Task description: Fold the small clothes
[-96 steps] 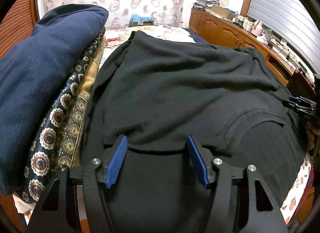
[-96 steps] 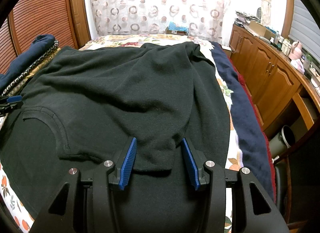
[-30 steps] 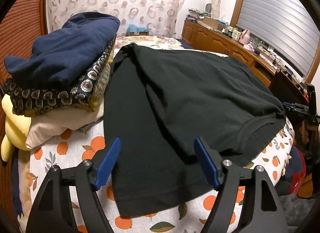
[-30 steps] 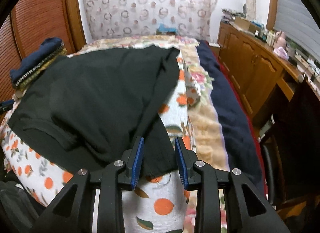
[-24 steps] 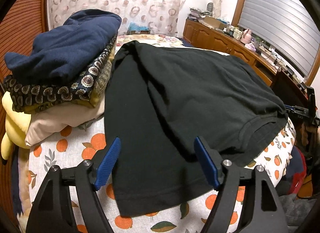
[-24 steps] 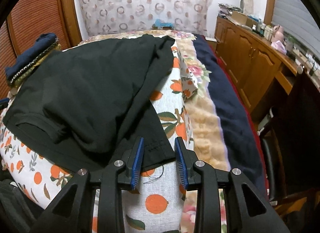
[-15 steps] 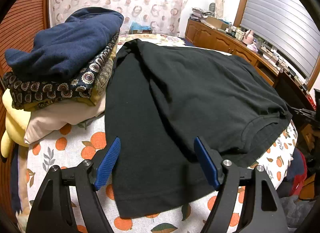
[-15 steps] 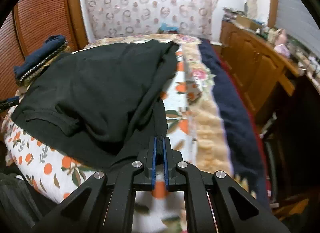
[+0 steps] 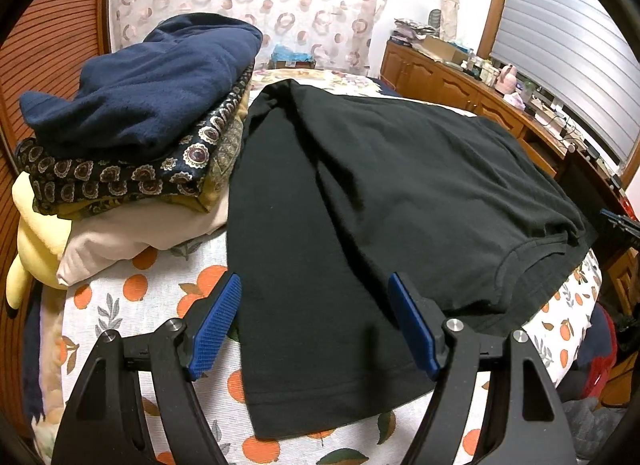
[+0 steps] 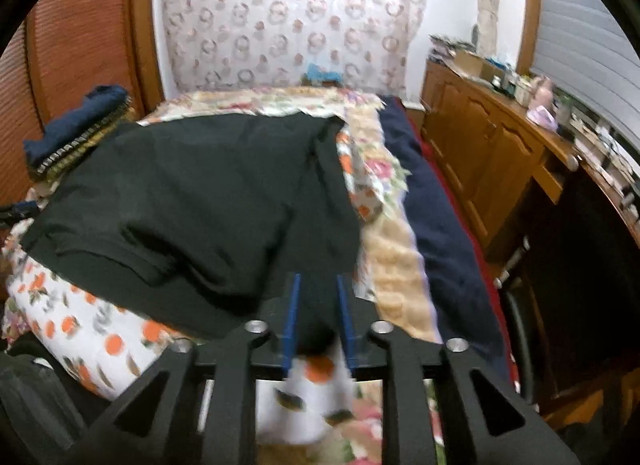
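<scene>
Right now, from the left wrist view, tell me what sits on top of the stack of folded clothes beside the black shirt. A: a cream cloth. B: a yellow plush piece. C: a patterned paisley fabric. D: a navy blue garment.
D: the navy blue garment crowns the stack, with the paisley fabric, the cream cloth and a yellow piece below it, left of the black shirt.

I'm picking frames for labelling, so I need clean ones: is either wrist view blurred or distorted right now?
Left wrist view: sharp, the black shirt and the left gripper are crisp, though the fisheye bows the room's edges. Right wrist view: smeared by motion, the orange-print sheet and dresser are soft; the right gripper, its jaws opening around dark cloth, stays fairly clear.
</scene>
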Action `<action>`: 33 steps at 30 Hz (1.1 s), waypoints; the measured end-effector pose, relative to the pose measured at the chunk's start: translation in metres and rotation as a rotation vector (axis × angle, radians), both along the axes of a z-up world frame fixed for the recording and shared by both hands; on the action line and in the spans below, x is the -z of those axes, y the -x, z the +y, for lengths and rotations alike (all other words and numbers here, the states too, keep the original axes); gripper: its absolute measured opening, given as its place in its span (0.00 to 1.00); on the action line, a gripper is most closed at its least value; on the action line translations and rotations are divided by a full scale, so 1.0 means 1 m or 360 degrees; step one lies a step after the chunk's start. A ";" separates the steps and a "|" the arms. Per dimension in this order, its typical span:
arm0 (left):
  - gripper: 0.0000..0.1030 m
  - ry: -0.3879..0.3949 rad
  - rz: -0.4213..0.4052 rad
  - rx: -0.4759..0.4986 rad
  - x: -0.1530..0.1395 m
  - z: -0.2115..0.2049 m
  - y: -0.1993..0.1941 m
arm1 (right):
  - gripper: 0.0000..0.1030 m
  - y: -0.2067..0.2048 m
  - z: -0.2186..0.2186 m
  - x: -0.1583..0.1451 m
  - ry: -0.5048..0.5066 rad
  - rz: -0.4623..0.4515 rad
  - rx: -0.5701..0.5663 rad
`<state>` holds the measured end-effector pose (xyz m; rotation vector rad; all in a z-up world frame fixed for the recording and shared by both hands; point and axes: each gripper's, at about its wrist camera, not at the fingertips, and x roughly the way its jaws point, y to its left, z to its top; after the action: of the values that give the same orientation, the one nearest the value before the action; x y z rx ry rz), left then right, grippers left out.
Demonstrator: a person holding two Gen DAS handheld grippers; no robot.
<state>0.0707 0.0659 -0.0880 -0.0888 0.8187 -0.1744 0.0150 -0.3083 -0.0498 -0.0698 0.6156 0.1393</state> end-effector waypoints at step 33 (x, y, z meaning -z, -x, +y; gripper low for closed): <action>0.55 -0.0154 0.0089 0.0124 0.012 -0.044 -0.033 | 0.55 -0.035 0.042 0.030 -0.0107 0.0018 -0.0161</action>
<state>0.1035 0.0216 -0.0996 0.0294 0.8859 -0.2060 0.0497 -0.2663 -0.0801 -0.0352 0.6182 0.2584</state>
